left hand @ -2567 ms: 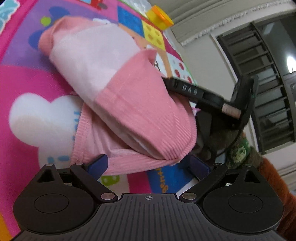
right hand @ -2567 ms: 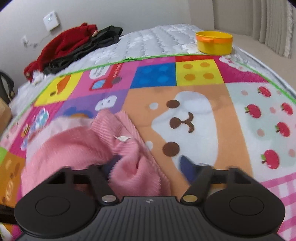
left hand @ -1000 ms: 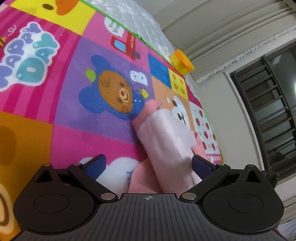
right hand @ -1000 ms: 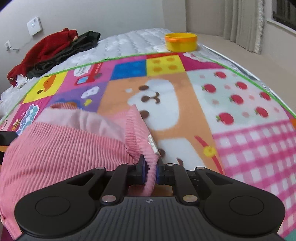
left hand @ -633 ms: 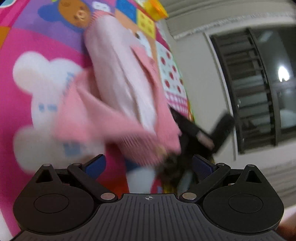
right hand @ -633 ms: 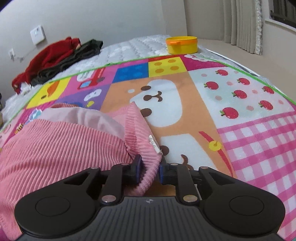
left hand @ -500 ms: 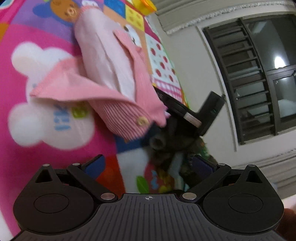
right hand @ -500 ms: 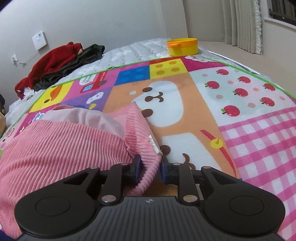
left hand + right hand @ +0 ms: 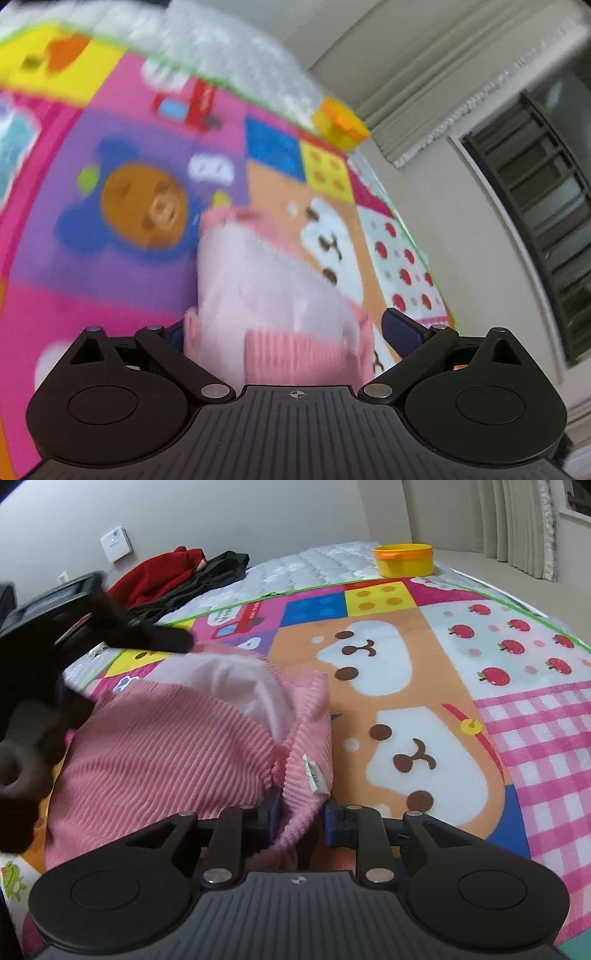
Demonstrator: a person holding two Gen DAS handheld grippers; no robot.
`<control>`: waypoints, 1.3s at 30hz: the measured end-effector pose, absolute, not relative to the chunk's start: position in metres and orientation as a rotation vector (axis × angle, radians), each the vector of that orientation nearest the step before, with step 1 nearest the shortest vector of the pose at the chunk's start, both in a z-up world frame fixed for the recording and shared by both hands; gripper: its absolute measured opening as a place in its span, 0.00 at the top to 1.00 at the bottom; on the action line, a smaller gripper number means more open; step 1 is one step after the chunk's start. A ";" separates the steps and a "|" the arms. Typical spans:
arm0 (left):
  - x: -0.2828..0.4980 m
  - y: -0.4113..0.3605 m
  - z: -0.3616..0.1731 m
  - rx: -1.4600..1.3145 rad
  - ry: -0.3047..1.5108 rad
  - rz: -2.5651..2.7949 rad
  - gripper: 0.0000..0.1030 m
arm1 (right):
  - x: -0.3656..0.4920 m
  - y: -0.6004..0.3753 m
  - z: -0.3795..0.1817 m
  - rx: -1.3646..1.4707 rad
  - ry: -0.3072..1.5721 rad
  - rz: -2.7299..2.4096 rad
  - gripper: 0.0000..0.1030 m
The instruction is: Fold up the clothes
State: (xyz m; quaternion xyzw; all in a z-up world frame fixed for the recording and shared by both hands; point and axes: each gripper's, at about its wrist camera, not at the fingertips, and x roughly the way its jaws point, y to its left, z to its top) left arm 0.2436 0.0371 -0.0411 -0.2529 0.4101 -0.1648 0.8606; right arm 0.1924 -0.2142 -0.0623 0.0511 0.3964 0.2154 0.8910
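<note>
A pink ribbed garment (image 9: pixel 177 746) with a pale lining lies bunched on the colourful play mat (image 9: pixel 424 686). My right gripper (image 9: pixel 299 816) has its jaws partly apart, with a fold of the garment's edge lying between them. In the blurred left wrist view the garment (image 9: pixel 266 288) lies between the wide-open jaws of my left gripper (image 9: pixel 291 328), whose pads do not press it. The left gripper's black body (image 9: pixel 44 657) shows at the left of the right wrist view, over the garment's far side.
A yellow and orange tub (image 9: pixel 404 559) stands on the white quilted mattress (image 9: pixel 314 565) beyond the mat; it also shows in the left wrist view (image 9: pixel 340 123). Red and black clothes (image 9: pixel 177 576) are piled by the wall. Curtains and a barred window (image 9: pixel 546 206) are at the right.
My right gripper's jaws have opened from shut on the garment's edge to partly apart. My left gripper has swung back over the garment, which now lies between its open jaws.
</note>
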 end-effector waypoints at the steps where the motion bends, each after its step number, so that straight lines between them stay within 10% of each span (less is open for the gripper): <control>1: 0.245 0.032 -0.037 -0.475 0.847 -0.338 0.03 | 0.192 -0.217 -0.061 0.129 0.822 0.442 0.68; 4: 0.243 0.015 -0.031 -0.294 0.832 -0.282 0.04 | 0.194 -0.230 -0.058 0.236 0.814 0.424 0.36; 14: 0.203 0.029 -0.035 -0.180 0.884 -0.249 0.04 | 0.180 -0.225 -0.040 0.234 0.777 0.472 0.00; 20: 0.175 0.045 -0.062 -0.359 1.018 -0.319 0.03 | 0.178 -0.213 -0.056 0.188 0.889 0.520 0.01; 22: 0.173 0.042 -0.072 -0.366 1.018 -0.328 0.08 | 0.178 -0.209 -0.059 0.181 0.882 0.555 0.37; 25: 0.186 0.038 -0.074 -0.371 0.984 -0.336 0.18 | 0.183 -0.201 -0.058 0.164 0.835 0.587 0.55; 39: 0.292 0.077 -0.004 -0.302 0.666 -0.123 0.11 | 0.274 -0.256 -0.027 0.201 0.623 0.150 0.59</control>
